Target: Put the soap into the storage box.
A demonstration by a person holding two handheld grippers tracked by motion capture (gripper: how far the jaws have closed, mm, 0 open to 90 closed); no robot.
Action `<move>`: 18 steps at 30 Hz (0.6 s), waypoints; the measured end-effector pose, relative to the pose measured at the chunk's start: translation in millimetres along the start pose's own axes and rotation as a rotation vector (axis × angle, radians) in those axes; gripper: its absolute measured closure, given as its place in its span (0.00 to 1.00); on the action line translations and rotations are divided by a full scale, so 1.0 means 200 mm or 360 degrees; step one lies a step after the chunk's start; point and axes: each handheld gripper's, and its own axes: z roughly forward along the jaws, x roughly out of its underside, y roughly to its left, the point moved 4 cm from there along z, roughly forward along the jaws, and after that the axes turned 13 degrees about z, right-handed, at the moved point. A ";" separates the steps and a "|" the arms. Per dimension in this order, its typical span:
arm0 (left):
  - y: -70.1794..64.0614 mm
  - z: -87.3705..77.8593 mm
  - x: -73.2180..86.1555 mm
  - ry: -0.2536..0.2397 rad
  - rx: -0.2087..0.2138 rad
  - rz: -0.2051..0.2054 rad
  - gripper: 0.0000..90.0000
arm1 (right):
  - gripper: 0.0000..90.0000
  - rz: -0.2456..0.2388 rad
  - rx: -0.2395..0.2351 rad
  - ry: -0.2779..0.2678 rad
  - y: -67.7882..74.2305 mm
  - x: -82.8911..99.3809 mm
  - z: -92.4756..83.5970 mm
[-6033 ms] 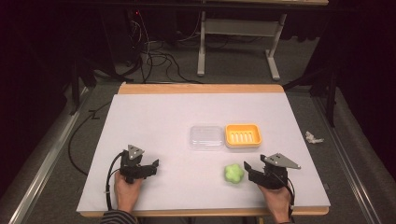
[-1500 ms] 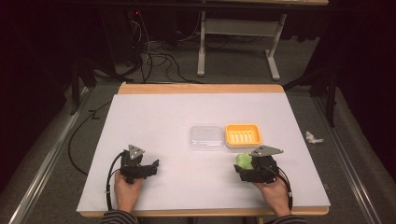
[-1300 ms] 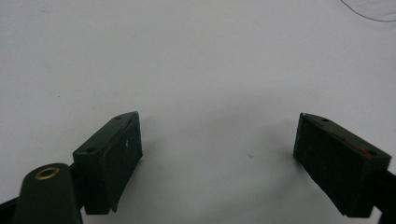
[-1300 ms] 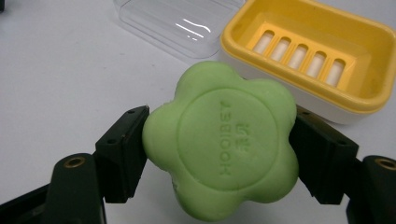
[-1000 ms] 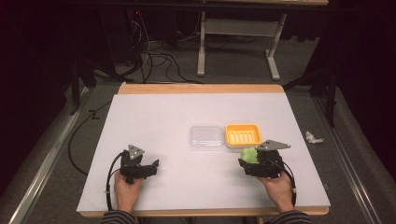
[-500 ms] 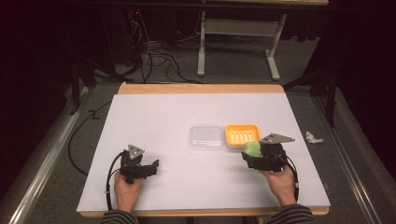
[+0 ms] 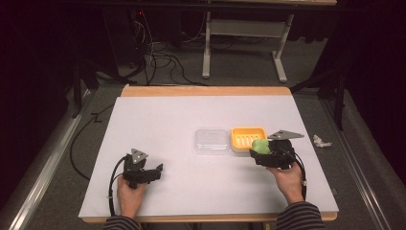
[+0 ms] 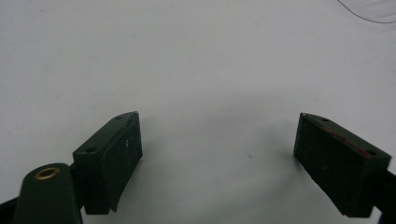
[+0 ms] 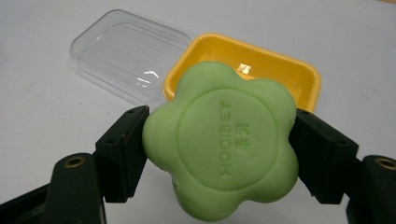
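The right gripper (image 9: 219, 154) clamps the green soap (image 9: 222, 144) just near of the yellow dish (image 9: 308, 79); the left gripper (image 8: 217, 154) rests wide open.

The 2 black hand-held grippers, left (image 7: 154, 171) and right (image 7: 254, 152), have grey three-cornered plates, black cables, brass screws; sleeves are striped.
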 end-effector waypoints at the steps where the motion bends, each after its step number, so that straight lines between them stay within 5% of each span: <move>1: 0.00 0.00 0.00 -0.0001 0.0000 -0.0001 0.18 | 0.30 0.0002 0.0004 0.0005 0.00 0.00 0.00; 18: 0.00 0.00 0.00 -0.0001 0.0004 -0.0004 0.18 | 0.30 0.0055 0.0044 0.0003 -0.05 -0.09 0.06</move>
